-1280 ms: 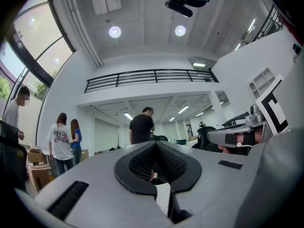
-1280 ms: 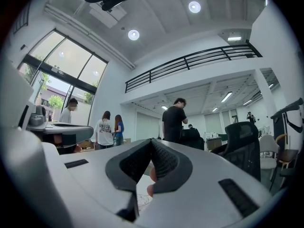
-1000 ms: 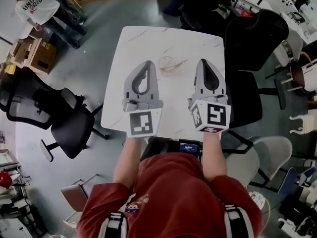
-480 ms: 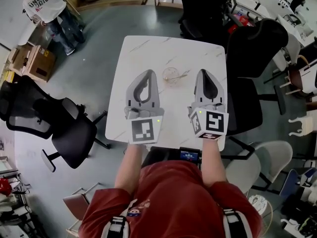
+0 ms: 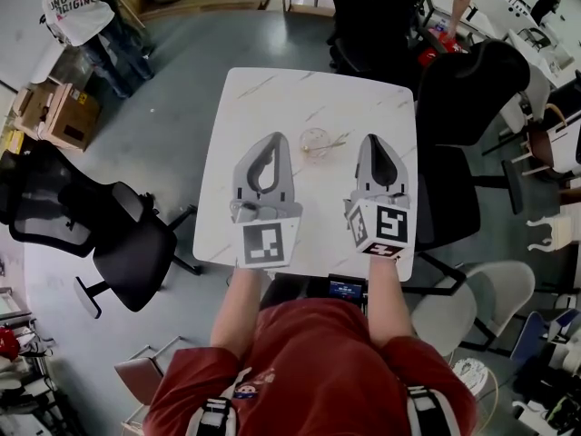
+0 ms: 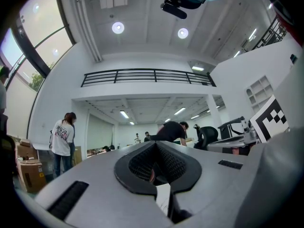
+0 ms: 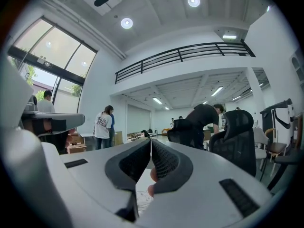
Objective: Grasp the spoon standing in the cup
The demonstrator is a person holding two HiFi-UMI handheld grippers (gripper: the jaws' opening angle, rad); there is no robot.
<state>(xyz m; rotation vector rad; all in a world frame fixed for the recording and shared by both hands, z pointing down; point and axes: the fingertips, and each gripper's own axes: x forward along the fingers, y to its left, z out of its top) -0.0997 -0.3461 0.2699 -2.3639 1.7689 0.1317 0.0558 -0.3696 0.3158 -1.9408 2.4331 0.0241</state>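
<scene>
A small clear glass cup [image 5: 313,141] stands on the white marble table [image 5: 272,94], and a thin spoon [image 5: 334,141] leans out of it toward the right. My left gripper [image 5: 272,137] hovers just left of the cup, its jaws shut with nothing between them. On the cup's other side my right gripper [image 5: 376,138] is likewise shut and empty. Both point away from me across the table. The left gripper view shows its tips [image 6: 154,143] meeting, and the right gripper view shows the same [image 7: 150,140]. Neither gripper view shows the cup or spoon.
Two black office chairs [image 5: 54,198] [image 5: 136,243] stand left of the table and another [image 5: 467,71] at its right. A white chair [image 5: 472,302] sits at lower right. Cardboard boxes [image 5: 59,107] and a standing person [image 5: 77,7] are at the far left.
The head view has shifted, so the table sits lower in the picture. Both grippers keep nearly the same places beside the cup and stay shut. The person at far left has stepped a little.
</scene>
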